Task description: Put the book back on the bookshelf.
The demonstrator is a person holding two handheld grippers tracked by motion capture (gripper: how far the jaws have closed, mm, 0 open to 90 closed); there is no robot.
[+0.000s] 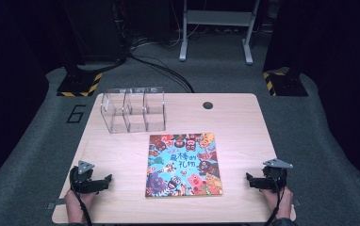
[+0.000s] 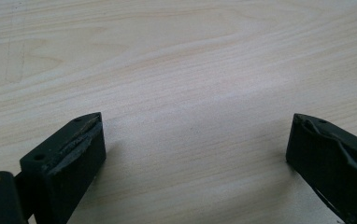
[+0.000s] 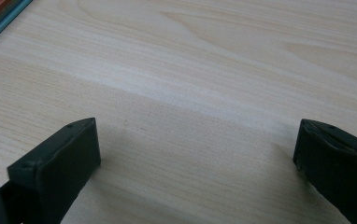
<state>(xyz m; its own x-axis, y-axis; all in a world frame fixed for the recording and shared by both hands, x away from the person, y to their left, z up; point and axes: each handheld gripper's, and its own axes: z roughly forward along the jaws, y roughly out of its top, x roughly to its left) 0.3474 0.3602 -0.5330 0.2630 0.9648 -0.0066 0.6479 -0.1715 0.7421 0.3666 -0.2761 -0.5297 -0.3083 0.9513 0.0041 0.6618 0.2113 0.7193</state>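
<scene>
Colourful picture book (image 1: pixel 184 165) lying flat, mid-desk (image 1: pixel 244 117), cover bearing unreadable Chinese characters | "6" (image 1: pixel 77 113) marking far-left floor | left claw (image 1: pixel 103 181), right claw (image 1: pixel 249 180) resting released, flanking book

Chinese characters, 最棒的礼物, are printed in dark letters on the picture book's cover (image 1: pixel 184 165), lying between the two tongs. A large "6" (image 1: pixel 77 113) is marked on the grey floor, beyond the left tongs (image 1: pixel 103 181).
</scene>
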